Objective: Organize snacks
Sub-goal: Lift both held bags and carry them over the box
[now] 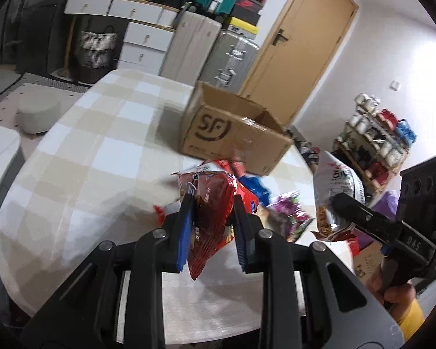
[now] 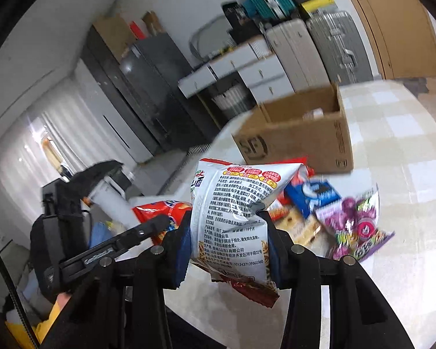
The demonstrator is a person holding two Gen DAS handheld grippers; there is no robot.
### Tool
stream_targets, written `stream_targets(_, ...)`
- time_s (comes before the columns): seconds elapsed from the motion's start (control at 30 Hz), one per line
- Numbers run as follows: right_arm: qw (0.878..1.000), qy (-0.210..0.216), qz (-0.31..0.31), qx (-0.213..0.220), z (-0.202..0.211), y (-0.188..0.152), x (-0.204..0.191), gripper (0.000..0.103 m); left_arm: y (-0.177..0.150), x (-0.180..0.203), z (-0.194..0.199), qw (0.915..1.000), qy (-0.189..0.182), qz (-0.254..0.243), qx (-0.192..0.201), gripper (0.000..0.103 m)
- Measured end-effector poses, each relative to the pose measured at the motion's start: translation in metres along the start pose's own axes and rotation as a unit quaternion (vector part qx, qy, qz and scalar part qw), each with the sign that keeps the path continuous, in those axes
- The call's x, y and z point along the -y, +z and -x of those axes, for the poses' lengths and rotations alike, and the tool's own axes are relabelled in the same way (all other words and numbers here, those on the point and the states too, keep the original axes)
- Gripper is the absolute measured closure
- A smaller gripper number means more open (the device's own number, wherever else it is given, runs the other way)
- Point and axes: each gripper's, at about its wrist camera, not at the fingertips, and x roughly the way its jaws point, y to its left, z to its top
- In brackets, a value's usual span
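Observation:
My left gripper [image 1: 213,203] is shut on a red snack bag [image 1: 210,203] and holds it above the table. My right gripper [image 2: 225,218] is shut on a white snack bag [image 2: 232,200] with printed text; this bag [image 1: 335,189] and the right gripper [image 1: 343,200] also show at the right of the left wrist view. The red bag [image 2: 160,212] and left gripper [image 2: 157,224] show left in the right wrist view. An open cardboard box [image 1: 235,133] marked SF stands on the table beyond; it also shows in the right wrist view [image 2: 299,136].
Loose snacks lie on the checked tablecloth [image 1: 101,151]: a blue pack [image 2: 314,195], a purple bag [image 2: 357,224] and others beneath. Suitcases [image 1: 229,58], white drawers [image 1: 142,46] and a wooden door [image 1: 302,43] stand behind. A shoe rack [image 1: 375,142] is right.

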Motion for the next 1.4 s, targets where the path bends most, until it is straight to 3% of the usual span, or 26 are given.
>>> stream_targets(0.2,0.995,0.003,0.077,0.060,0.031,0.009,-0.028,0.059,0.028,0.020,0.010,0.9997,-0.001,-0.020,0.016,0.080)
stream_targets(0.5,0.994,0.008,0.080,0.072,0.037,0.059,-0.032,0.059,0.089,0.050,0.026,0.9977,-0.010,-0.053,0.041,0.080)
stream_targets(0.77,0.994,-0.005,0.087,0.071,0.024,0.126,-0.033,0.059,0.152,0.073,0.017,0.9950,0.013,-0.083,0.054,0.080)
stream_targets(1.07,0.998,-0.024,0.040,0.038,-0.023,0.190,-0.005,0.059,0.215,0.095,-0.038,0.9933,0.033,-0.107,0.031,0.080)
stream_targets(1.4,0.998,-0.062,0.009,0.006,-0.086,0.218,0.046,0.059,0.251,0.102,-0.129,0.9938,0.032,-0.106,-0.005,0.080)
